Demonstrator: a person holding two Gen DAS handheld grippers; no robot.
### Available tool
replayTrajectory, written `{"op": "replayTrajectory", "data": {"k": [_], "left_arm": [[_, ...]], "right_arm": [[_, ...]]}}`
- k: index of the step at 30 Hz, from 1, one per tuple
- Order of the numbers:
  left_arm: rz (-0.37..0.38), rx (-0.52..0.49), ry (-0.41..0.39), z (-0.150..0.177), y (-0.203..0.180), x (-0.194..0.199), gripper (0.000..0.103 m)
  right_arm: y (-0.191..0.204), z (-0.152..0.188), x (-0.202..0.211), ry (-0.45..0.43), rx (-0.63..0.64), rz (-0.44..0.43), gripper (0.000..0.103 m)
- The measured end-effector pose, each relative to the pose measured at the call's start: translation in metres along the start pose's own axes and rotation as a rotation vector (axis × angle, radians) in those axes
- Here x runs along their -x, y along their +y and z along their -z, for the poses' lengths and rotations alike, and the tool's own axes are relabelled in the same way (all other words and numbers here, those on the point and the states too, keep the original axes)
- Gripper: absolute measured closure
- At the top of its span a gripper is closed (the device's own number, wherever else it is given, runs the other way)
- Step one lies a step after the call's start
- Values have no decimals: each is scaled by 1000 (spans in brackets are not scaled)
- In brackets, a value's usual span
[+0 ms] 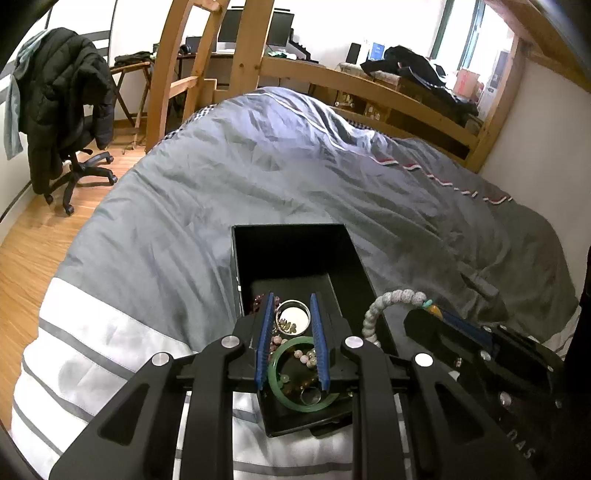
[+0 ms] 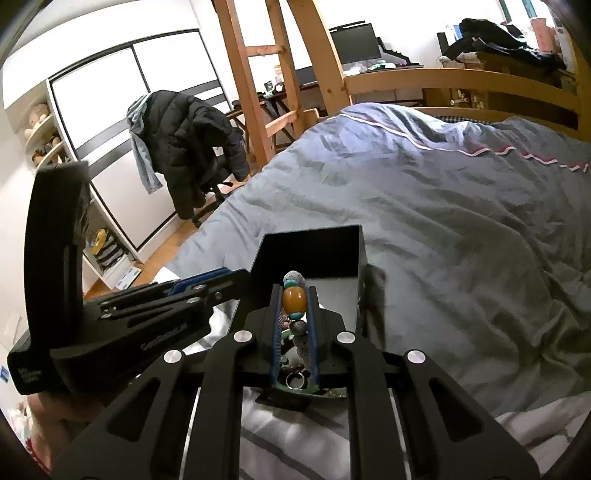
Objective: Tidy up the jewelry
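Two grippers work over a black jewelry box [image 1: 295, 266] that sits on a grey duvet [image 1: 258, 166] on the bed. The left gripper [image 1: 291, 306] hangs just above the box's near end, its blue-padded fingers [image 1: 264, 343] narrowly apart with nothing between them; through the gap a green bangle [image 1: 291, 373], a silver ring [image 1: 310, 397], loose pink beads and a small round tin [image 1: 293, 317] lie on the box floor. The right gripper [image 2: 294, 295] is clamped on a bead bracelet [image 1: 380, 306], pinching its amber bead [image 2: 294, 299] between the pads; the grey beads arc out over the box's right wall, and in the right wrist view the rest of the string dangles between the fingers above the box. The box's upright far wall [image 2: 314, 251] stands directly ahead of that gripper. Beyond the bed rise a wooden bunk frame [image 1: 251, 48], an office chair draped with a black puffer jacket [image 1: 62, 96], and a desk with monitors [image 1: 280, 27] against the far wall.
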State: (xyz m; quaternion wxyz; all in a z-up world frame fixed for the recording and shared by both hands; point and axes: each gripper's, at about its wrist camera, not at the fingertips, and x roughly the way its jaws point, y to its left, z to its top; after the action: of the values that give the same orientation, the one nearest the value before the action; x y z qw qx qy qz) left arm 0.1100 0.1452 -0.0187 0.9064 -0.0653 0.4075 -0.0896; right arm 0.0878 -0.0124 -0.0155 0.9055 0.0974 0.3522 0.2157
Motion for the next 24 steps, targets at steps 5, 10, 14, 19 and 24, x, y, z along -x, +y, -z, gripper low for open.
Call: {"op": "replayTrajectory", "data": {"k": [5,10,14,19,24], "left_arm": [[-21,7,5,1,0,-1,83],[-31,34,-7,0,4,5,70],[-53,69,-29,-2,8,17,58],[-112,58,-79,-12,5,49,50],[-211,34,-143,-10,-3,93,19]], "right_arm": [[-3,3,-2,20,-13,2,89],[-7,1,-1,32,-18,3,79],[-10,-2,11,0,-25,11,48],[-1,-12,36,-35,34,75,13],[14,-20,59,-37,105,148,7]]}}
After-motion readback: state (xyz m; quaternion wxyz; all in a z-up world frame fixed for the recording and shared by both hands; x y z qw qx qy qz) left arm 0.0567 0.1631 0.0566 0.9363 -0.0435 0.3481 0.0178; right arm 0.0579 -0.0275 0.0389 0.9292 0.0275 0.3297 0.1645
